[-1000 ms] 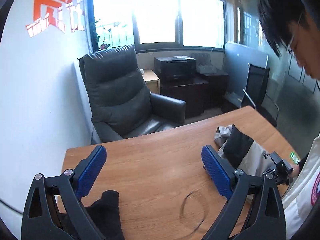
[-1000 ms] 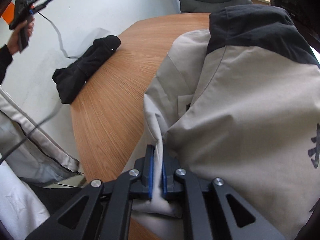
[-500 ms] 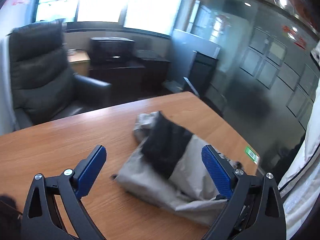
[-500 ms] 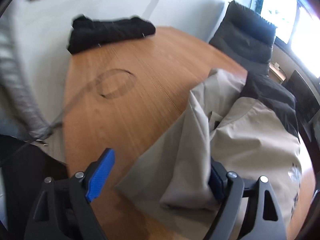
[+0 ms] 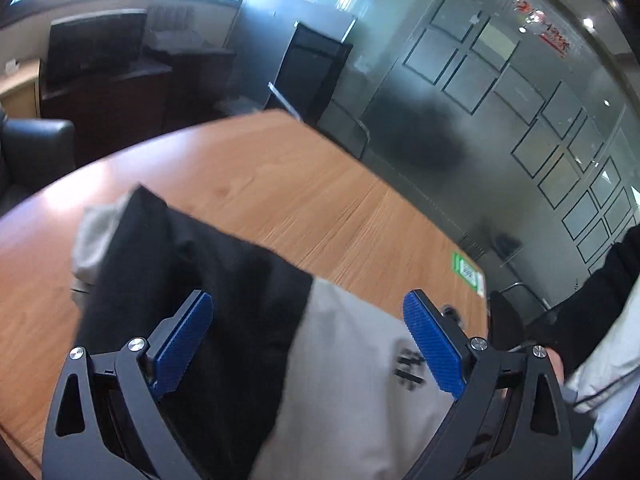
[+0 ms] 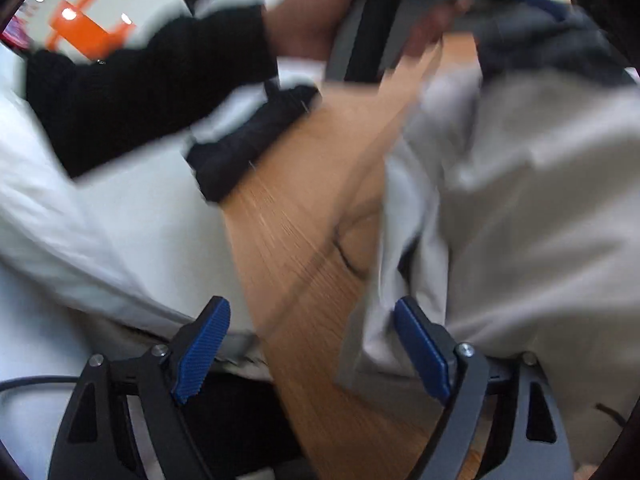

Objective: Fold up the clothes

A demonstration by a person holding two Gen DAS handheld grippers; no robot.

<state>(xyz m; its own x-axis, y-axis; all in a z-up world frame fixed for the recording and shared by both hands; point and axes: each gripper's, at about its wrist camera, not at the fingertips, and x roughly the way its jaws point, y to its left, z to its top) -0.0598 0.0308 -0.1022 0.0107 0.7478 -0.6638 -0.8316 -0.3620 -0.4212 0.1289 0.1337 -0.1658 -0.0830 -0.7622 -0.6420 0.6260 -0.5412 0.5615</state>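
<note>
Left gripper [image 5: 308, 344]: fingers spread wide, blue pads [image 5: 182, 344] well apart, nothing held between them; it sits in the lower part of the left wrist view, above the garment.
Right gripper [image 6: 312, 348]: fingers likewise wide apart, gripping nothing; its right-hand blue pad [image 6: 420, 354] lies just beside or against the grey cloth edge, and the blur does not let me say which.
Jacket [image 5: 352, 380]: a light grey and black garment lying on the table, filling the lower centre of the left wrist view; the black panel is toward the left and the grey part, with a small dark print, toward the lower right. In the right wrist view its grey cloth fills the right half of the frame.
Table [image 5: 280, 184]: wooden top, bare across the middle of the left wrist view; a small green label [image 5: 466, 270] sits near its right edge.
Dark garment [image 6: 248, 140]: a black bundle on the table, centre left of the right wrist view.
Person: a black sleeve [image 6: 140, 92] crosses the upper left of the right wrist view, its hand [image 6: 312, 20] at the top centre, blurred.
Background: a black chair [image 5: 312, 68] stands beyond the table's far edge, at the upper centre of the left wrist view.
</note>
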